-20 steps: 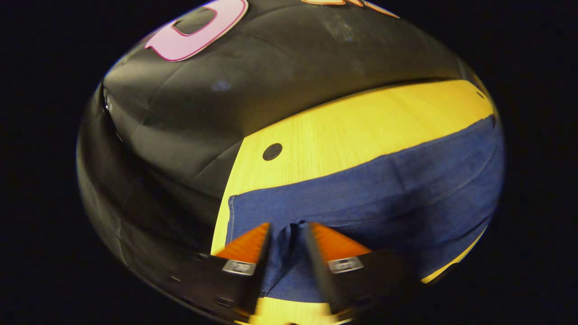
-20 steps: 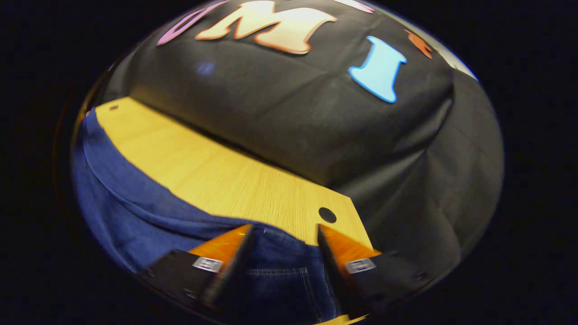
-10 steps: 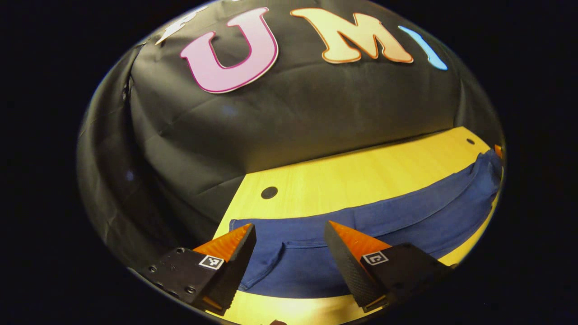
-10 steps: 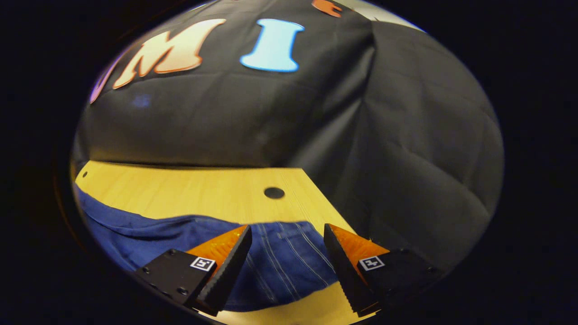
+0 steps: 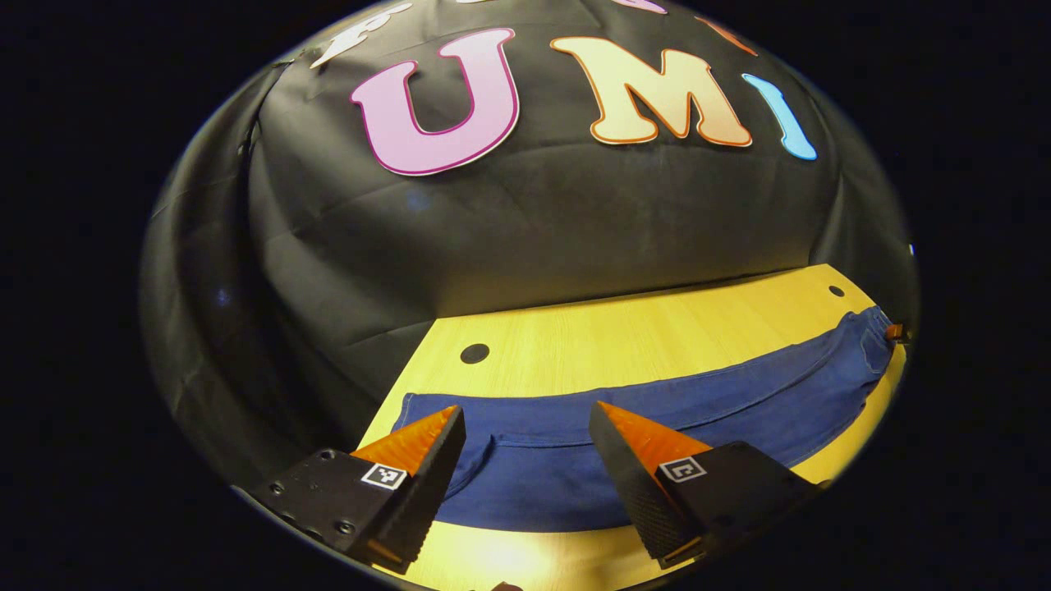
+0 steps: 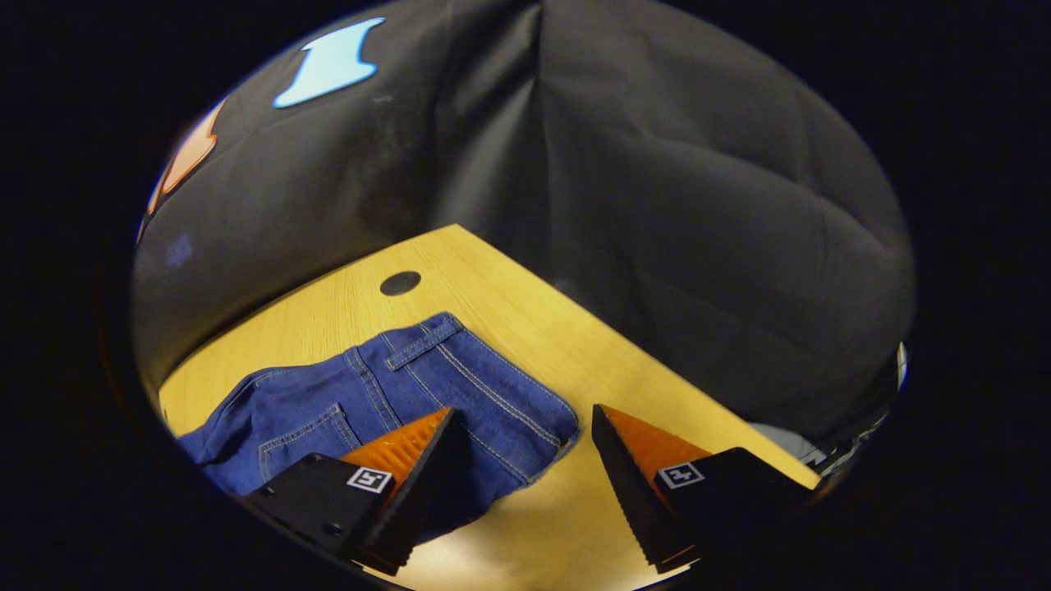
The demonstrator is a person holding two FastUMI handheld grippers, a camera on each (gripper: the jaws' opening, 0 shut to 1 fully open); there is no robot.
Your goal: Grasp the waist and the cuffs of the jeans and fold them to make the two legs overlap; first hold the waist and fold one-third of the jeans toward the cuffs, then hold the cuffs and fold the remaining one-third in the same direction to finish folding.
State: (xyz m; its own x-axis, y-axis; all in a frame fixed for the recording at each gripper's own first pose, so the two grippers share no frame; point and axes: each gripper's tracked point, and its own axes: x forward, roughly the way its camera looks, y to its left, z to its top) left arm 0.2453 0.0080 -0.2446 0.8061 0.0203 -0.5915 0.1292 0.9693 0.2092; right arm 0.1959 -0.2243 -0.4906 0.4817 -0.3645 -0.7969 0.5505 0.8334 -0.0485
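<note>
Blue jeans (image 5: 657, 419) lie flat across the wooden tabletop (image 5: 624, 345), legs overlapped. The left gripper (image 5: 525, 460) hovers over the cuffs and the right gripper (image 6: 521, 468) over the waist (image 6: 460, 386), fingers spread wide, gripping nothing.

Dim booth, table (image 5: 624, 345) glare, perhaps blurred fisheye edges.

Jeans (image 5: 657, 410) flat on table (image 5: 624, 345)
</note>
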